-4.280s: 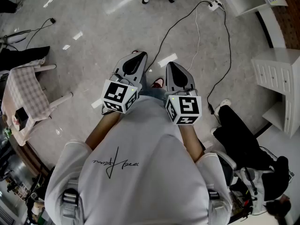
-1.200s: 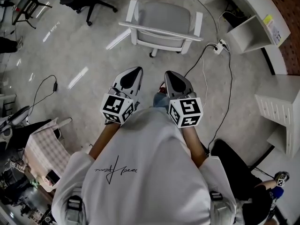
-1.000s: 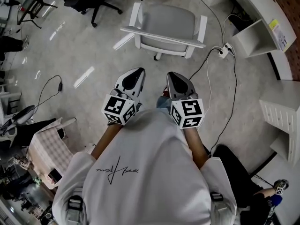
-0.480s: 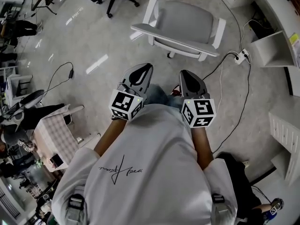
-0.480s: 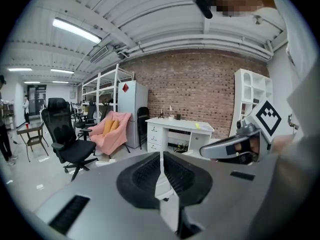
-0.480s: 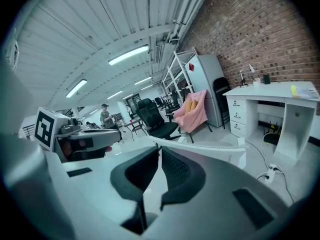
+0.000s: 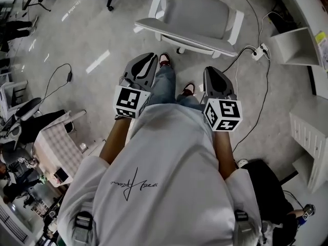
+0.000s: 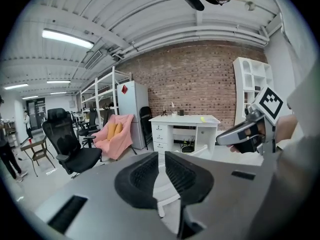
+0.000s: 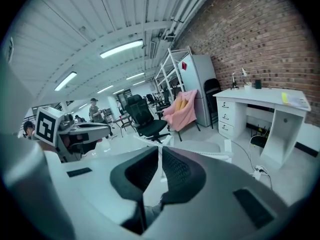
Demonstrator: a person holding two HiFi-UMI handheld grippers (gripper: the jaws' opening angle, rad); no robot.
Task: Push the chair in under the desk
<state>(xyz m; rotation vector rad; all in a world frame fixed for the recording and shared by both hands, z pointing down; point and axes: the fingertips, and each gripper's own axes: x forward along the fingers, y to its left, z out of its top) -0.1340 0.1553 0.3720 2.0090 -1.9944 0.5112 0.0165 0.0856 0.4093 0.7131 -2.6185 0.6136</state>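
Grey-cushioned swivel chair with a white frame and armrests (image 7: 197,19) stands at 12 o'clock in the head view, well apart from the white desk (image 7: 302,9) at 2 o'clock. The left gripper (image 7: 150,59) at 11 o'clock and the right gripper (image 7: 211,72) at 1 o'clock point toward it without touching.

In the left gripper view the black ribbed jaws are clenched with nothing between them; the chair shows beyond at 6 o'clock.

In the right gripper view the jaws are clenched and empty, with the chair toward 4 o'clock and the desk at 3 o'clock.
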